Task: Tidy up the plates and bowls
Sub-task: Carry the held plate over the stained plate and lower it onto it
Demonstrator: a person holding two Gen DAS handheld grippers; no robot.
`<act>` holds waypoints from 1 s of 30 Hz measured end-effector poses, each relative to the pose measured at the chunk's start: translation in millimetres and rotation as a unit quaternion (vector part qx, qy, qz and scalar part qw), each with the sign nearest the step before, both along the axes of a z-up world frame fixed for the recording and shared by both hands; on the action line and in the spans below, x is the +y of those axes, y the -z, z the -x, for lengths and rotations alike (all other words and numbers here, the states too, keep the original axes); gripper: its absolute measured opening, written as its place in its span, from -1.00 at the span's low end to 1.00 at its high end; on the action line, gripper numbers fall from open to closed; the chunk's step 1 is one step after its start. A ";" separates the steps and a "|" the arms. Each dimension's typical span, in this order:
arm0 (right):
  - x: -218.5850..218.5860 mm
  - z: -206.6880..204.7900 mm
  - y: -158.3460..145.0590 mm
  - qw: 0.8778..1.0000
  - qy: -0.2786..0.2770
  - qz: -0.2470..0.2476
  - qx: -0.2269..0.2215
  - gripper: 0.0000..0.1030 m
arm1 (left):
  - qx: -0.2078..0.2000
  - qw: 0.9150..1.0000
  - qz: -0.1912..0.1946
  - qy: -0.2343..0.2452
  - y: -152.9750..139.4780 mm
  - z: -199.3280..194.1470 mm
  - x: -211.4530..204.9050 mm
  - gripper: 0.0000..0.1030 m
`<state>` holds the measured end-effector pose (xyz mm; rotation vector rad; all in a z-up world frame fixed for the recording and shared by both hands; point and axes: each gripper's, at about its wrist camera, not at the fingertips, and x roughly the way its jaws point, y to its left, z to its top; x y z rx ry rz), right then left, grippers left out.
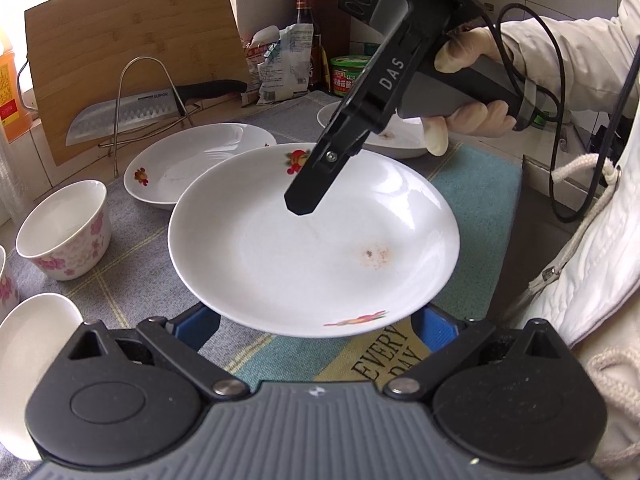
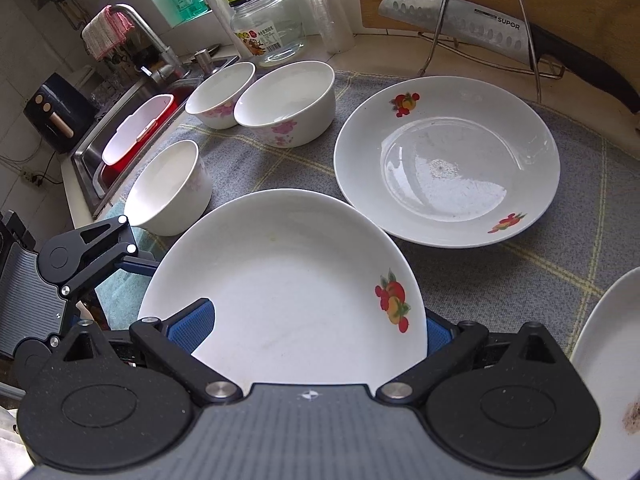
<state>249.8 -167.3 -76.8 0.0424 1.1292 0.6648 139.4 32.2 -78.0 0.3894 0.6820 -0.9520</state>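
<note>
A white plate with fruit motifs (image 1: 312,240) (image 2: 288,292) hangs tilted above the grey mat (image 2: 480,272), between both grippers. My left gripper (image 1: 316,320) is open, and the plate's near rim covers both of its blue pads. My right gripper (image 2: 316,328) is open too, one pad over the plate's face and the other behind the rim. In the left wrist view its finger (image 1: 304,196) comes down onto the far rim. A second fruit plate (image 2: 448,160) lies flat behind, a third plate (image 2: 608,372) lies at the right, and three floral bowls (image 2: 288,100) stand at the left.
A knife in a wire rack (image 2: 472,24) leans on a cutting board (image 1: 128,48) at the back. A glass jar (image 2: 268,20) and a sink (image 2: 132,136) with a red tub lie to the left. Bottles and packets (image 1: 288,56) stand at the back right. A gloved hand (image 1: 472,116) holds the right gripper.
</note>
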 end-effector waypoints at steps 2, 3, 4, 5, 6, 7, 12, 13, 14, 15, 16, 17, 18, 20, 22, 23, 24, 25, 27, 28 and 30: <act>-10.1 0.7 -2.9 1.000 0.008 0.001 -0.004 1.00 | 0.001 1.000 -0.001 0.006 -2.0 -3.8 -8.6 0.95; -13.6 1.2 -4.2 1.000 0.011 0.002 -0.006 1.00 | 0.002 1.000 -0.002 0.009 -2.4 -5.3 -13.1 0.95; -18.1 2.2 -6.0 1.000 0.016 0.003 -0.009 1.00 | 0.004 1.000 -0.004 0.012 -2.7 -7.6 -18.3 0.95; -22.9 2.4 -7.4 1.000 0.020 0.004 -0.011 1.00 | 0.005 1.000 -0.004 0.014 -3.0 -9.4 -22.9 0.95; -27.9 3.1 -8.9 1.000 0.024 0.004 -0.014 1.00 | 0.007 1.000 -0.003 0.017 -3.2 -11.1 -27.1 0.95; -32.2 3.4 -10.3 1.000 0.027 0.003 -0.016 1.00 | 0.008 1.000 -0.002 0.020 -3.2 -13.5 -31.3 0.95; -54.4 5.5 -17.5 0.999 0.044 0.006 -0.026 1.00 | 0.007 0.999 0.001 0.035 -6.6 -20.0 -52.5 0.95; -59.0 5.6 -18.1 0.998 0.048 0.007 -0.027 1.00 | 0.007 0.999 0.001 0.039 -7.2 -21.2 -57.2 0.95; -65.6 5.2 -19.0 0.998 0.053 0.007 -0.028 1.00 | 0.008 0.999 0.000 0.041 -7.5 -22.4 -62.0 0.95; -69.7 5.0 -19.7 0.998 0.057 0.006 -0.030 1.00 | 0.009 0.999 -0.003 0.043 -7.6 -23.5 -67.3 0.95; -74.1 4.8 -20.2 0.998 0.061 0.007 -0.031 1.00 | 0.008 0.999 -0.004 0.046 -7.9 -24.4 -72.2 0.95; -79.0 4.8 -20.4 0.997 0.065 0.008 -0.032 1.00 | 0.008 0.999 -0.003 0.049 -8.4 -25.2 -76.8 0.95; -83.6 5.0 -20.6 0.997 0.069 0.008 -0.033 1.00 | 0.008 0.999 -0.003 0.052 -8.6 -26.1 -80.6 0.95; -92.2 4.4 -20.7 0.996 0.077 0.007 -0.034 1.00 | 0.009 0.998 -0.003 0.058 -9.1 -28.2 -89.1 0.95; -100.2 4.2 -20.9 0.996 0.084 0.007 -0.034 1.00 | 0.010 0.998 -0.003 0.063 -9.3 -31.3 -97.0 0.95; -105.4 4.3 -20.9 0.996 0.087 0.008 -0.035 1.00 | 0.010 0.998 -0.003 0.066 -10.0 -32.5 -100.9 0.95; -108.8 4.4 -21.1 0.995 0.090 0.008 -0.036 1.00 | 0.010 0.998 -0.003 0.069 -10.2 -33.9 -104.5 0.95; -112.5 4.7 -21.2 0.995 0.093 0.008 -0.037 1.00 | 0.010 0.997 -0.004 0.072 -10.4 -35.4 -108.0 0.95; -120.4 4.9 -21.1 0.994 0.100 0.008 -0.037 1.00 | 0.011 0.997 -0.003 0.079 -11.1 -38.5 -114.9 0.95; -125.3 5.1 -20.8 0.994 0.105 0.008 -0.038 1.00 | 0.012 0.997 -0.003 0.082 -11.3 -40.1 -118.6 0.95; -134.4 5.3 -20.2 0.993 0.113 0.009 -0.039 1.00 | 0.011 0.996 -0.004 0.088 -11.4 -43.4 -126.4 0.95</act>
